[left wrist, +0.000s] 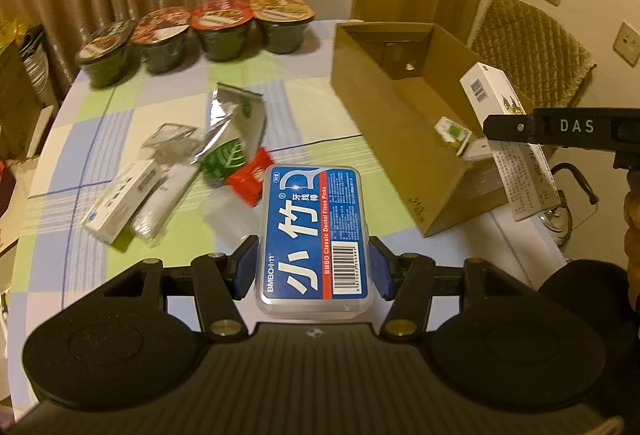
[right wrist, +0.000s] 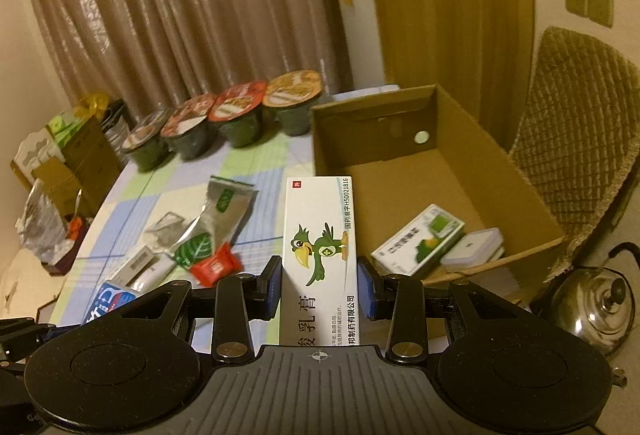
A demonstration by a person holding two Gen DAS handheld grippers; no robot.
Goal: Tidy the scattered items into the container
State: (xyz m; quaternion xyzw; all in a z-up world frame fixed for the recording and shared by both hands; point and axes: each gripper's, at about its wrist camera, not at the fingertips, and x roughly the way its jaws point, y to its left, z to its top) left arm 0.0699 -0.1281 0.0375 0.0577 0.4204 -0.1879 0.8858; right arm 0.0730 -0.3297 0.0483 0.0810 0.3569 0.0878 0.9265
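Cardboard box [right wrist: 460, 175] sits ahead-right of both jaws. Right gripper [right wrist: 319, 285] clenched on ointment carton [right wrist: 320, 235], held by its lower half, so it could pivot or slip. Left gripper [left wrist: 313, 267] clamps floss-pick case [left wrist: 316, 231]; box's near wall could catch it. Foil pouch [left wrist: 236, 115], red sachet [left wrist: 250, 177], white box [left wrist: 120, 201] lie ahead-left w/ noodle bowls [left wrist: 222, 29] beyond.

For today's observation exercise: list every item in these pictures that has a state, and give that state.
Left gripper: shut on the floss pick case.
Right gripper: shut on the ointment box.
Cardboard box: open-topped, holding two small packs.
Four noodle bowls: lids sealed.
Silver pouch: crumpled, lying on the table.
Red sachet: loose on the table.
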